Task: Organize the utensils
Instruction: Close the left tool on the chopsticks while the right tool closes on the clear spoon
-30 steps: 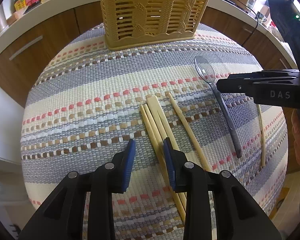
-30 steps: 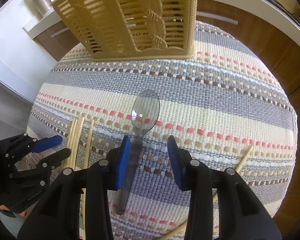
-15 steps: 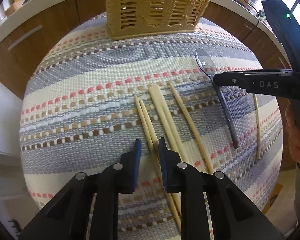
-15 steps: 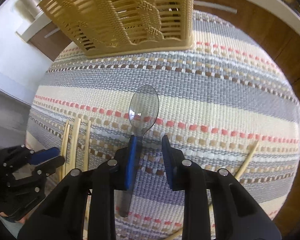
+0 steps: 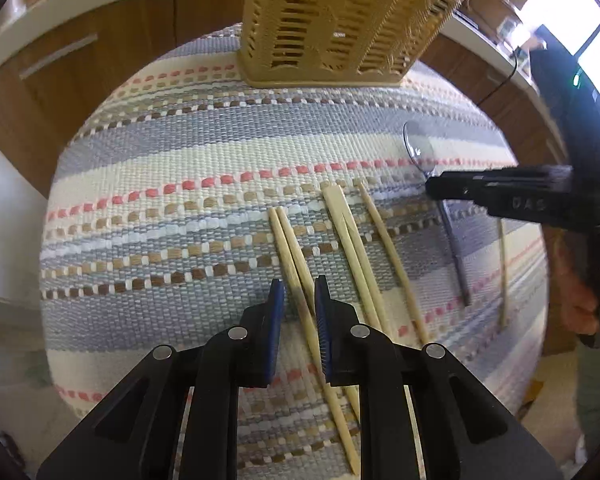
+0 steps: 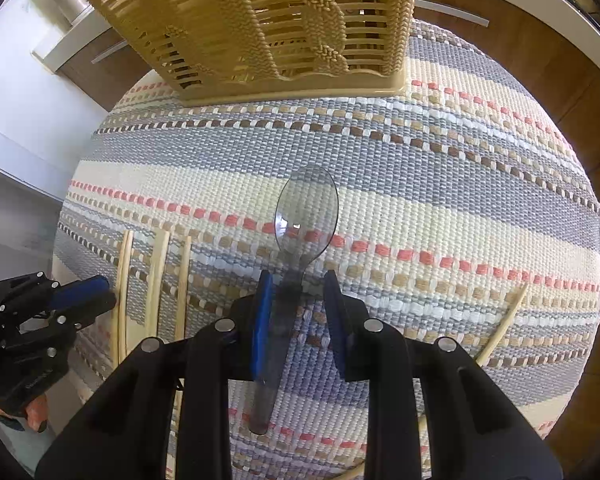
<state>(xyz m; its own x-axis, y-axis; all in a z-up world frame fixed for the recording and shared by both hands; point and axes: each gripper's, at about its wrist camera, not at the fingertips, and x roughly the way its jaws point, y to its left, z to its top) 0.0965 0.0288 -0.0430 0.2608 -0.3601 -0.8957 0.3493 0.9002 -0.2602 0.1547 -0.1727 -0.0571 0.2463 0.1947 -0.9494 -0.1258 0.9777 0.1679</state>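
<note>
Obstructed or unclear items were noted first. The top of the slatted tan utensil basket was cut off by the frame edge in both views, so its rim and opening could not be inspected. Through the slats of the basket only dark gaps and the far wall's slats showed; whether anything lay inside could not be determined. The near ends of the chopsticks passed under the gripper bodies and out of sight. In the left wrist view the neck of the clear plastic spoon was covered by the right gripper, seen side-on there, so its jaws could not be read from that angle. A hand at the right edge was only partly visible.

The striped woven mat carried all the utensils. The basket stood upright at its far edge.

The left gripper pointed down at the mat, its jaws closing with a small gap remaining. The leftmost pair of chopsticks ran between the blue pads; contact with the pads could not be confirmed. A second pair and a single chopstick lay just beside it to the right, and another single chopstick lay beyond the spoon.

The right gripper straddled the spoon at its neck. The handle lay against the left pad, while the right pad stood clear of it. The spoon lay flat on the mat, bowl toward the basket.
</note>
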